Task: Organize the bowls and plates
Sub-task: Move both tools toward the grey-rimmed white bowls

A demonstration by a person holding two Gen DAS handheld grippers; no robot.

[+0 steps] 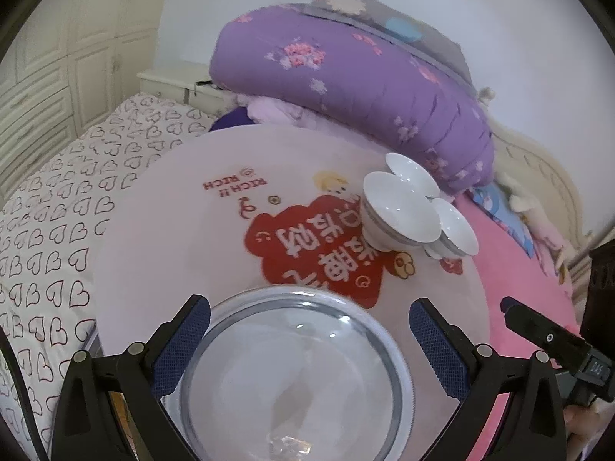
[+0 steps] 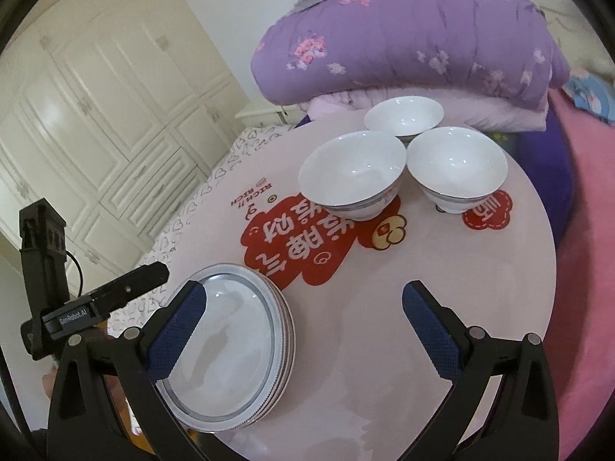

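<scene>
A stack of white plates with grey rims [image 2: 234,349] sits on the near left of the round pink table [image 2: 384,326]; it also fills the bottom of the left wrist view [image 1: 292,376]. Three white bowls stand at the far right: a near one [image 2: 351,174], a right one [image 2: 457,167] and a far one [image 2: 403,115]; they cluster together in the left wrist view [image 1: 399,211]. My left gripper [image 1: 309,320] is open, its fingers either side of the plate stack. My right gripper [image 2: 301,305] is open and empty above the table, right of the plates.
The table stands on a bed with a heart-print sheet [image 1: 50,230] and a pink blanket [image 2: 588,269]. A folded purple quilt [image 2: 407,38] lies just behind the bowls. A cream wardrobe [image 2: 96,115] is at the left. The table has a red printed patch [image 2: 300,242].
</scene>
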